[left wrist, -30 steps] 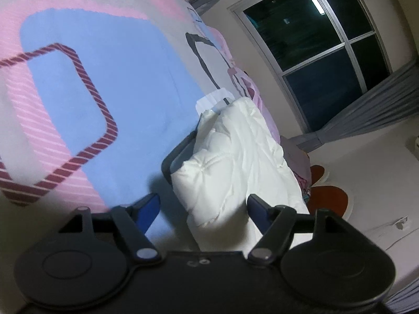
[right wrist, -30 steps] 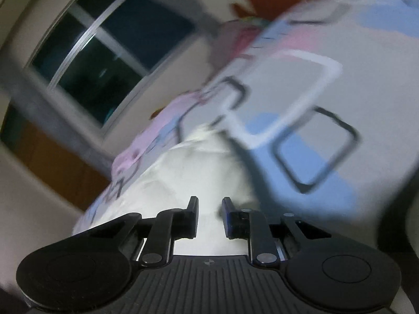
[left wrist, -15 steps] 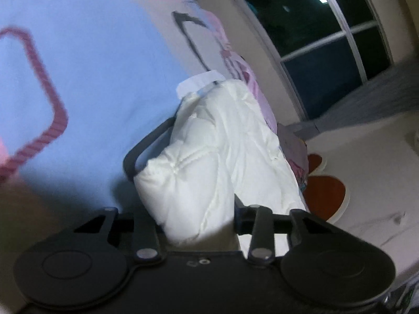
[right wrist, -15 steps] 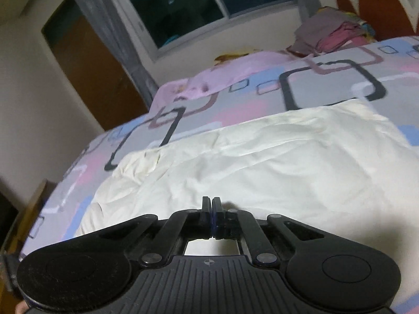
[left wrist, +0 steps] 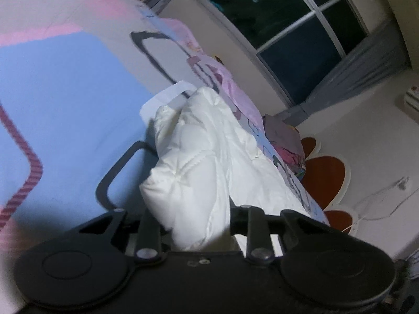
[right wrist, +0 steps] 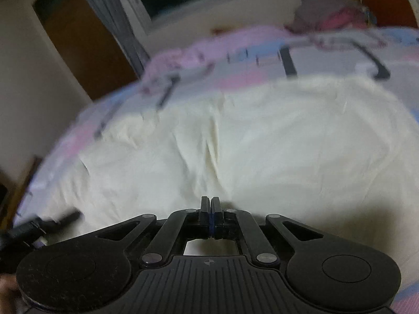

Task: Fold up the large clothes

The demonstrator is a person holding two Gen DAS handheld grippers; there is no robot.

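A large white puffy garment lies on the patterned bedsheet. In the left wrist view a thick bunched end of it sits between the fingers of my left gripper, which is closed around it; the fingertips are hidden by the fabric. In the right wrist view the same garment spreads wide across the bed. My right gripper sits low at its near edge with its jaws pressed together; no cloth shows between them.
The bed carries a pink, blue and grey sheet. A pile of purple and pink clothes lies near the headboard. A dark window and grey curtain are behind. A wooden door stands at left.
My left gripper moved onto the bunched garment end and closed from wide open. My right gripper swung round over the spread garment and shut fully.
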